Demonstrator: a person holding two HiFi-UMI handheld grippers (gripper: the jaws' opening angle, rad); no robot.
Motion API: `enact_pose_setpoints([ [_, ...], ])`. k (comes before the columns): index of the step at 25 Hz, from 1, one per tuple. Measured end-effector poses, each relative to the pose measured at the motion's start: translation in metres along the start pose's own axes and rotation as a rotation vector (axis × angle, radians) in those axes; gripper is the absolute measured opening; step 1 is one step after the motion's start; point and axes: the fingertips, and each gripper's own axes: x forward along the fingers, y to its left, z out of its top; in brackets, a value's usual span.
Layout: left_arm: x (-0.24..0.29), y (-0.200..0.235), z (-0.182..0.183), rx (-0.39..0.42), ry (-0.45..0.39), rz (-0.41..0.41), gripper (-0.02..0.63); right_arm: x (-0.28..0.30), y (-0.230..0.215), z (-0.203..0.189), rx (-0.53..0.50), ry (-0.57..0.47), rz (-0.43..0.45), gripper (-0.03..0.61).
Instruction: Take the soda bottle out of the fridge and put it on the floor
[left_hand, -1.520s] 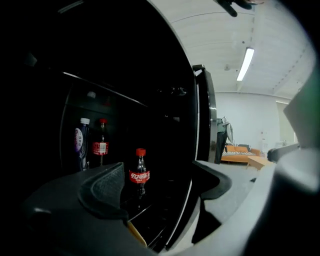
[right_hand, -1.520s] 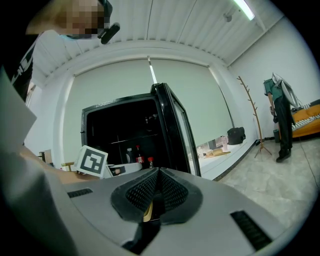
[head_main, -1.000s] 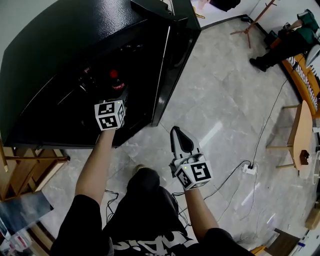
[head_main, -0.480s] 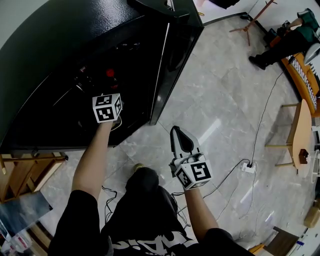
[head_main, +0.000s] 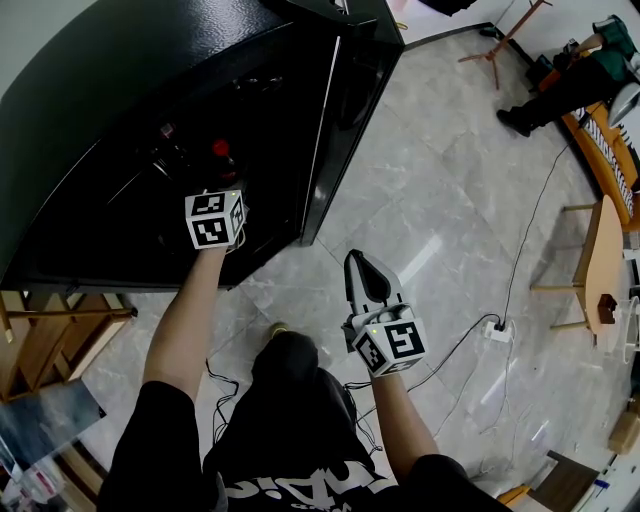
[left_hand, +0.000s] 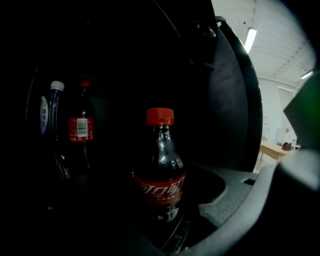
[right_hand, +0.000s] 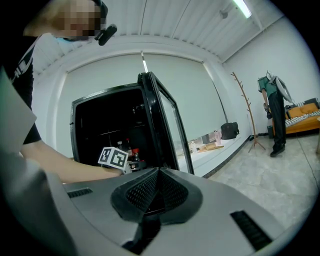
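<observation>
While the fridge (head_main: 120, 110) stands open, the soda bottle (left_hand: 160, 175) stands upright inside it, between the jaws of my left gripper (head_main: 223, 196); these have just been closing and do not yet press it. My right gripper (head_main: 358, 264) is clenched and empty above the floor (head_main: 450, 200). Judgement: the bottle is full, so fairly heavy, stiff, and smooth enough to slip. Grip it at the label, not the tapering neck.
</observation>
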Motion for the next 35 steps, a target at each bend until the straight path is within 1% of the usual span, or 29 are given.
enact_pose_setpoints([
  [3,-0.021,-0.011,0.006,0.008,-0.014,-0.022,0.304,-0.010,0.004,0.003,0.002,-0.003,0.000,0.023],
  [7,-0.053,-0.030,0.015,-0.012,-0.028,-0.062,0.303,-0.024,0.011,0.007,0.007,-0.006,-0.007,0.023],
  [10,-0.074,-0.046,0.019,-0.005,-0.032,-0.098,0.304,-0.035,0.014,0.009,0.008,-0.008,-0.012,0.023],
  [15,-0.096,-0.068,0.013,0.007,-0.044,-0.141,0.304,-0.054,0.012,0.002,-0.006,-0.019,-0.024,0.023],
  [20,-0.102,-0.100,-0.006,0.018,-0.048,-0.205,0.304,-0.067,-0.002,-0.016,-0.020,-0.032,-0.051,0.023],
  [24,-0.099,-0.126,-0.029,0.047,-0.042,-0.263,0.304,-0.071,-0.016,-0.038,-0.030,-0.044,-0.070,0.023],
  [27,-0.094,-0.143,-0.048,0.051,-0.048,-0.305,0.304,-0.069,-0.030,-0.063,-0.042,-0.049,-0.080,0.023],
  [31,-0.087,-0.165,-0.076,0.059,-0.057,-0.370,0.304,-0.067,-0.052,-0.107,-0.039,-0.053,-0.106,0.023],
  [35,-0.079,-0.180,-0.109,0.061,-0.061,-0.410,0.304,-0.062,-0.070,-0.156,-0.037,-0.055,-0.116,0.023],
])
